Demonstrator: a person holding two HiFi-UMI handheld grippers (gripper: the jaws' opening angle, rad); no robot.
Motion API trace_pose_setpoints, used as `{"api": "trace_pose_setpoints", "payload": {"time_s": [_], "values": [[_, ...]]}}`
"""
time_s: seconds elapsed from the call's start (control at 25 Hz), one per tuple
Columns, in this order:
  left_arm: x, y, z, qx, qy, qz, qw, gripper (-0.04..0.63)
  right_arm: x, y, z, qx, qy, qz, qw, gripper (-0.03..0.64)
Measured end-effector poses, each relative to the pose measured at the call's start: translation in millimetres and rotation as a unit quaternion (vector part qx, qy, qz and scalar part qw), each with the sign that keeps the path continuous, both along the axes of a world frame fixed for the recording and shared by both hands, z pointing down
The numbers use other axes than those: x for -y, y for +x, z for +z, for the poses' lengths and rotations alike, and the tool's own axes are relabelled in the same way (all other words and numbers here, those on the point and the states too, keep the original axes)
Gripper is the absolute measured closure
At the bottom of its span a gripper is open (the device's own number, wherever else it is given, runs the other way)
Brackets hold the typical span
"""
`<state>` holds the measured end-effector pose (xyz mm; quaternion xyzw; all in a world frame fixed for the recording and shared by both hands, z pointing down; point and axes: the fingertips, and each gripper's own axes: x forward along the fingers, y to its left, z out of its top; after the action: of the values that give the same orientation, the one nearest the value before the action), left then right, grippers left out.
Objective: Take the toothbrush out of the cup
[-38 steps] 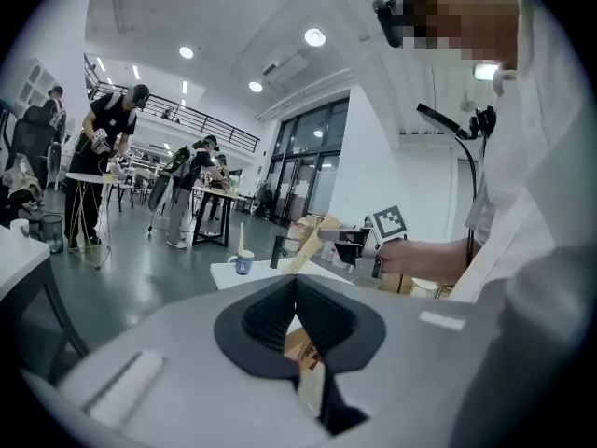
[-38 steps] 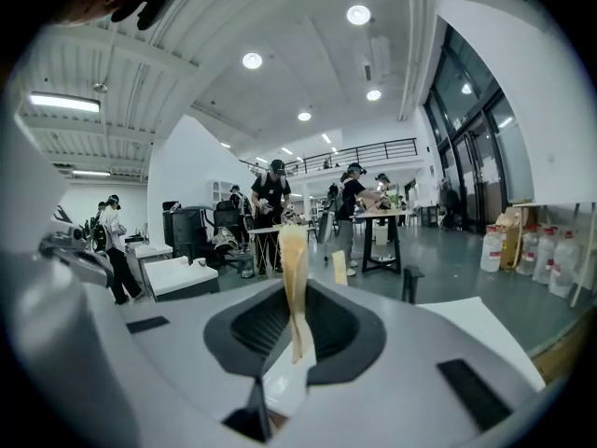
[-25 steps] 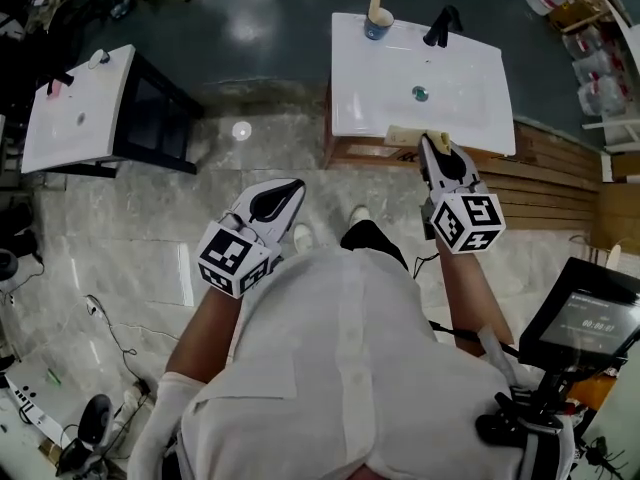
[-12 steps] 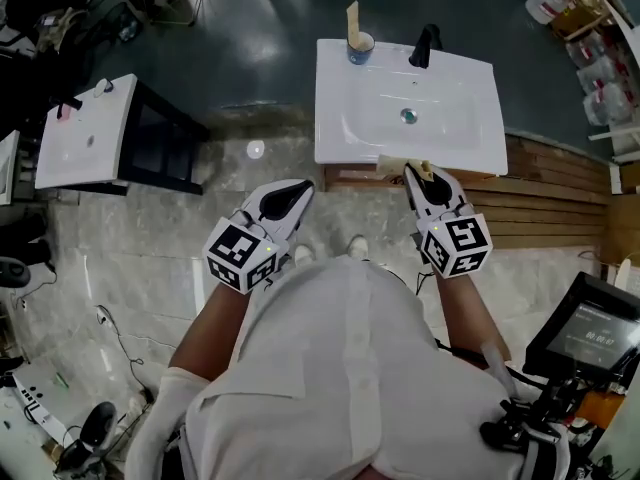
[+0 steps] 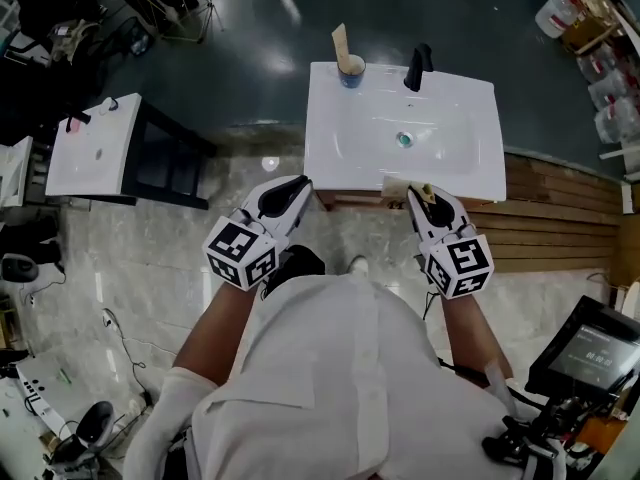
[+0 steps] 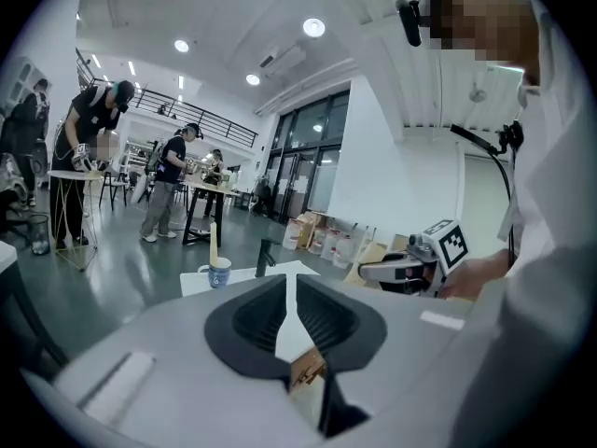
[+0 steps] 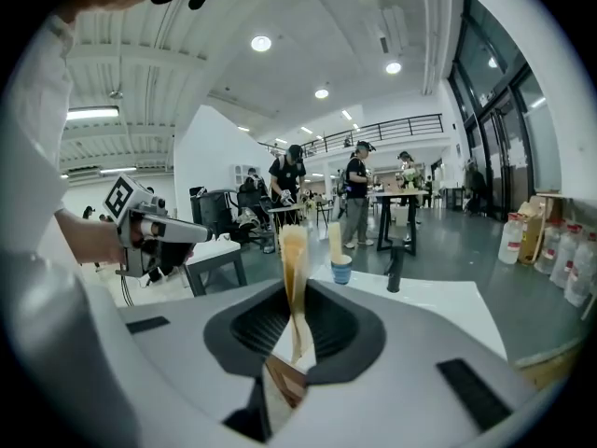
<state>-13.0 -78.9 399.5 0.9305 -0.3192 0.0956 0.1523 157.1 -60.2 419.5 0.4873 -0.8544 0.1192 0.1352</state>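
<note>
A blue cup point(image 5: 351, 71) stands at the far left corner of the white sink point(image 5: 470, 168), with a pale beige toothbrush point(image 5: 341, 44) upright in it. In the gripper views the cup point(image 6: 219, 273) point(image 7: 342, 269) is well ahead of both grippers. My right gripper point(image 5: 418, 193) is over the sink's near edge, shut on a flat beige stick point(image 7: 295, 278) that rises between its jaws. My left gripper point(image 5: 300, 183) hovers off the sink's near left corner. Its jaws show only a thin slit as they start to part, and nothing is between them.
A black faucet point(image 5: 416, 66) stands at the sink's far edge, right of the cup. A second white sink on a dark cabinet point(image 5: 95, 148) is to the left. Wooden boards point(image 5: 560, 208) lie right of the sink. Several people work at tables in the background.
Both grippers have come closer to the sink; the left one now reaches its near left corner. The right gripper still holds the beige stick.
</note>
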Motion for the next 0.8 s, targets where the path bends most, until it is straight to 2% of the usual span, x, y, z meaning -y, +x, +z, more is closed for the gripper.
{"api": "trace_pose_setpoints", "payload": {"time_s": [0.32, 0.52, 0.8], "values": [[78, 1, 10, 0.003, -0.004, 0.005, 1.0000, 0.538, 37, 7, 9, 0.001, -0.007, 0.021, 1.000, 0.572], [145, -4, 12, 0.012, -0.002, 0.028, 0.9995, 0.518, 64, -7, 4, -0.002, -0.021, 0.057, 0.998, 0.572], [239, 11, 25, 0.026, 0.010, 0.060, 0.9978, 0.512, 100, -30, 12, -0.010, -0.029, 0.095, 0.995, 0.574]]}}
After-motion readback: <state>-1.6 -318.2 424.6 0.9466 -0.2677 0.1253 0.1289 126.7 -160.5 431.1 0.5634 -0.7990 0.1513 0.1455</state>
